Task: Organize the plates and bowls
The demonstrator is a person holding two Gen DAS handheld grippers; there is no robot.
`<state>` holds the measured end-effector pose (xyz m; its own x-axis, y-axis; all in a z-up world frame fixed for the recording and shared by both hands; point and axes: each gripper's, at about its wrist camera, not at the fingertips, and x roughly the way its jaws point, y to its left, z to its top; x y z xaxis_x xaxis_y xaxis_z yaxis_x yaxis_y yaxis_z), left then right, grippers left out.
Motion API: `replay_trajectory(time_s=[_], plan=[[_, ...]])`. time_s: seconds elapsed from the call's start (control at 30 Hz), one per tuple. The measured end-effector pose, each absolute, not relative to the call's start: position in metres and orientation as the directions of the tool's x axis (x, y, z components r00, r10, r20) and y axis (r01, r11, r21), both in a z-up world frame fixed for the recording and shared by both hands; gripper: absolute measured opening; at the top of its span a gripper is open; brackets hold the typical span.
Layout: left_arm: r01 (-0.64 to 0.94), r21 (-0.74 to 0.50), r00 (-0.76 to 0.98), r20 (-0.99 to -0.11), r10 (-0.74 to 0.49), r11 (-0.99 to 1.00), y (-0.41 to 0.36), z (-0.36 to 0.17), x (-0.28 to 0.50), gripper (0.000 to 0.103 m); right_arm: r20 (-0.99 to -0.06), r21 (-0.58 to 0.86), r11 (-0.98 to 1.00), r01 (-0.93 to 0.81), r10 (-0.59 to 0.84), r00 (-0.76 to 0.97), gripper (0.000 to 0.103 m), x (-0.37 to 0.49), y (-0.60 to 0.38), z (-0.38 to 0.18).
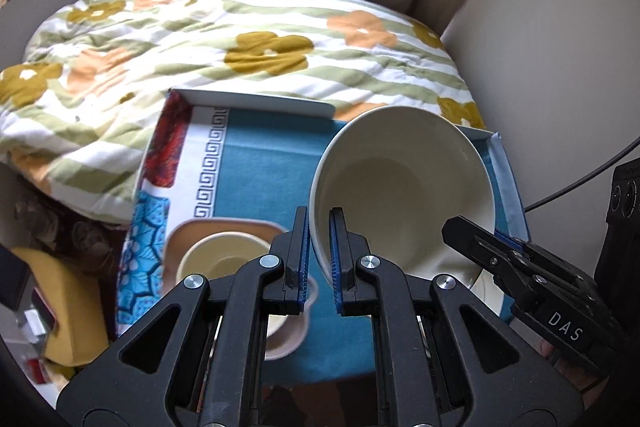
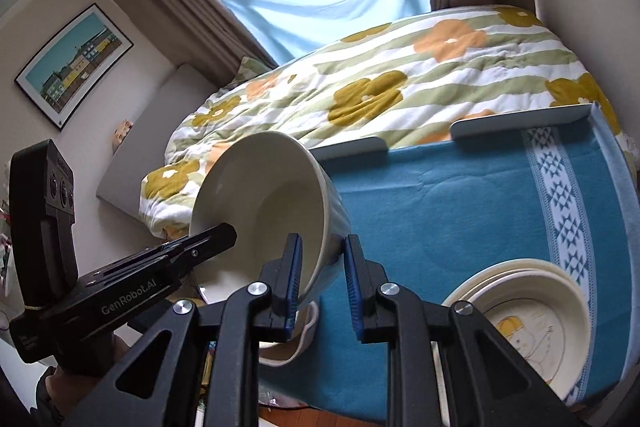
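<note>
A large cream bowl [image 1: 404, 187] is held tilted above the blue cloth, its opening turned toward the cameras. My left gripper [image 1: 319, 251] is shut on the bowl's rim at its near left. My right gripper [image 2: 320, 267] is shut on the same bowl [image 2: 260, 211] at its rim on the other side; its fingers show at the bowl's right in the left wrist view [image 1: 476, 239]. A small cream bowl [image 1: 220, 259] sits on a tan flower-shaped plate [image 1: 188, 239] at the tray's near left. Stacked cream plates [image 2: 532, 311], the top one with a cartoon drawing, lie at the near right.
The blue cloth [image 1: 264, 183] covers a tray with a raised white rim [image 1: 256, 103], resting against a bed with a flowered quilt [image 1: 240, 39]. Curtains and a window stand behind. A yellow object [image 1: 68, 311] lies low at left.
</note>
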<state>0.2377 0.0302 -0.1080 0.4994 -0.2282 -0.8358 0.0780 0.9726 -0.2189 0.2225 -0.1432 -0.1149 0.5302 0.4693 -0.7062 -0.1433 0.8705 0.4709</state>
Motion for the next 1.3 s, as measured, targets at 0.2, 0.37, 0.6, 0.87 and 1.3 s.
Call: replay_trajectory(time_s=[0.2, 0.37, 0.6, 0.87, 1.3], plan=[[0.003, -0.221, 0.480, -0.855, -0.195, 0.975, 0.091, -0.130, 0.221, 0.007, -0.740, 0.460, 0.867, -0.191, 0.494, 0.457, 0.020, 0.221, -0.089, -0.138], [-0.034, -0.236, 0.433, -0.879, -0.199, 0.971, 0.118, -0.158, 0.220, 0.007, -0.775, 0.442, 0.875, -0.200, 0.484, 0.406, 0.020, 0.222, -0.063, -0.158], [-0.046, -0.246, 0.371, -0.904, -0.212, 0.968, 0.128, -0.192, 0.223, 0.007, -0.821, 0.408, 0.894, -0.183, 0.447, 0.354, 0.020, 0.224, -0.051, -0.185], [-0.048, -0.244, 0.313, -0.925, -0.218, 0.969, 0.124, -0.220, 0.229, 0.007, -0.853, 0.373, 0.912, -0.172, 0.410, 0.322, 0.020, 0.231, -0.047, -0.206], [-0.022, -0.152, 0.285, -0.948, -0.140, 0.988, 0.115, -0.231, 0.235, 0.007, -0.876, 0.336, 0.922, -0.193, 0.381, 0.296, 0.020, 0.232, -0.041, -0.215]])
